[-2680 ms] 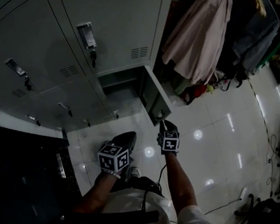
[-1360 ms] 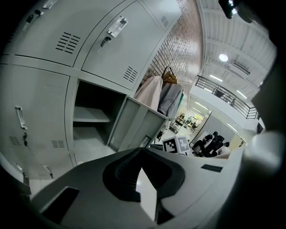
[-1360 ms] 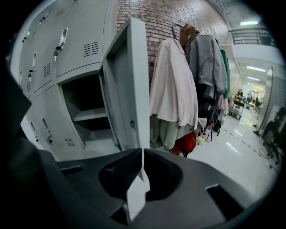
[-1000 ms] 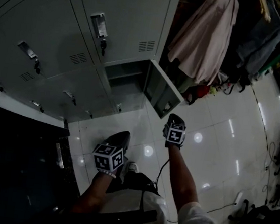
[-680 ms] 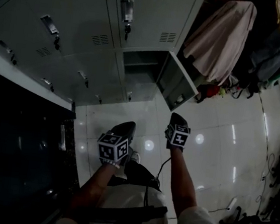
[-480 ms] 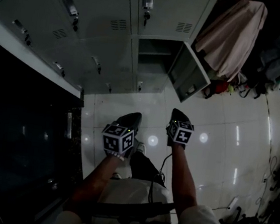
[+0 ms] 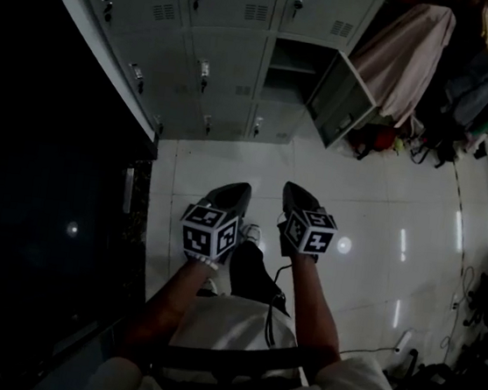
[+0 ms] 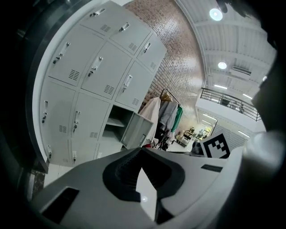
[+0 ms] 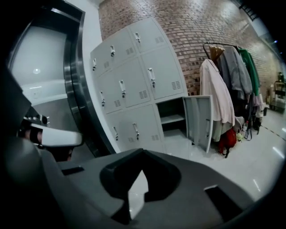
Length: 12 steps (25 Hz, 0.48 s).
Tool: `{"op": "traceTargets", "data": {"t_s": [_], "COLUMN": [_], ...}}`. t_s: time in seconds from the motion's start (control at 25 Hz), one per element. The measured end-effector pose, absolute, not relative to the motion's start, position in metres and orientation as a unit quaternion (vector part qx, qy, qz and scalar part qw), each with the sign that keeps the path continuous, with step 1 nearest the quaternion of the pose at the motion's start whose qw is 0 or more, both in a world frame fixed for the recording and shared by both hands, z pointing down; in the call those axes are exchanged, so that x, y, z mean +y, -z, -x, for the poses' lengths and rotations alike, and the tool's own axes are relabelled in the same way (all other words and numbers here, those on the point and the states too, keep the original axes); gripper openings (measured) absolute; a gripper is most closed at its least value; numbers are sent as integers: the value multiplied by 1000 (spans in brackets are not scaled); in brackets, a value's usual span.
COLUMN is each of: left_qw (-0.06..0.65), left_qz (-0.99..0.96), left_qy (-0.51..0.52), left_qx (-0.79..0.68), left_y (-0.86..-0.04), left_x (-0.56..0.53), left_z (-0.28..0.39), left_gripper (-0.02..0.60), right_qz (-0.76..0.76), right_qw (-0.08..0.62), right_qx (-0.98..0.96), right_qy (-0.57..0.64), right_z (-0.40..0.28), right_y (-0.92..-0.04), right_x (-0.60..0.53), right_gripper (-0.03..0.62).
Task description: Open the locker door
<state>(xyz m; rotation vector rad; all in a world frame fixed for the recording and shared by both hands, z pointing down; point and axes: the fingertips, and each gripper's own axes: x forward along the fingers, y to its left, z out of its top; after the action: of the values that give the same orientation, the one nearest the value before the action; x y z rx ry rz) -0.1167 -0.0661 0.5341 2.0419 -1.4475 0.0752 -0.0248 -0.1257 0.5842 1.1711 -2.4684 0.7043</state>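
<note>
Head view: lockers (image 7: 221,19) in a grey bank ran across the top of frame. One locker door (image 7: 344,100) in the lower row stood swung open to the right, baring its compartment (image 7: 291,63) with a shelf inside. Coats (image 7: 411,60) hung just right of the door. I held both grippers low over the glossy tiled floor (image 7: 231,153), well apart from the lockers. My left gripper (image 7: 240,187) and right gripper (image 7: 290,189) sat side by side, each pointing toward the bank.

Left gripper view: my left gripper (image 8: 142,151) had its jaws brought together at the tips, with nothing between them, only floor showing through the notch behind. Beyond them the locker door (image 8: 136,129) hung ajar off the compartment (image 8: 117,123), far from the tips. The right gripper's marker cube (image 8: 214,145) showed at the right.

Right gripper view: my right gripper (image 9: 143,154) was likewise closed tip to tip and empty. The locker door (image 9: 199,120) stood wide open at the bank's right end, beside the coats (image 9: 219,94), clear of the jaws.
</note>
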Motion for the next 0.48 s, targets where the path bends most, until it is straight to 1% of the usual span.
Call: {"op": "traceTargets", "data": {"t_s": [0.2, 0.48], "left_qw": [317, 315], "left_qz": [-780, -787], "left_qy": [-24, -9], "left_qx": [-539, -530], "left_y": [-521, -505], "left_x": [8, 72], "left_z": [123, 110], "left_gripper": [-2, -2], "right_qz": [-395, -385], "right_qw": [151, 151], "right_qx": [-873, -879], "right_qy": [-242, -237], "right_z": [39, 26], "right_y": [-550, -529], "right_x": [-40, 38], "right_gripper": [8, 8]}}
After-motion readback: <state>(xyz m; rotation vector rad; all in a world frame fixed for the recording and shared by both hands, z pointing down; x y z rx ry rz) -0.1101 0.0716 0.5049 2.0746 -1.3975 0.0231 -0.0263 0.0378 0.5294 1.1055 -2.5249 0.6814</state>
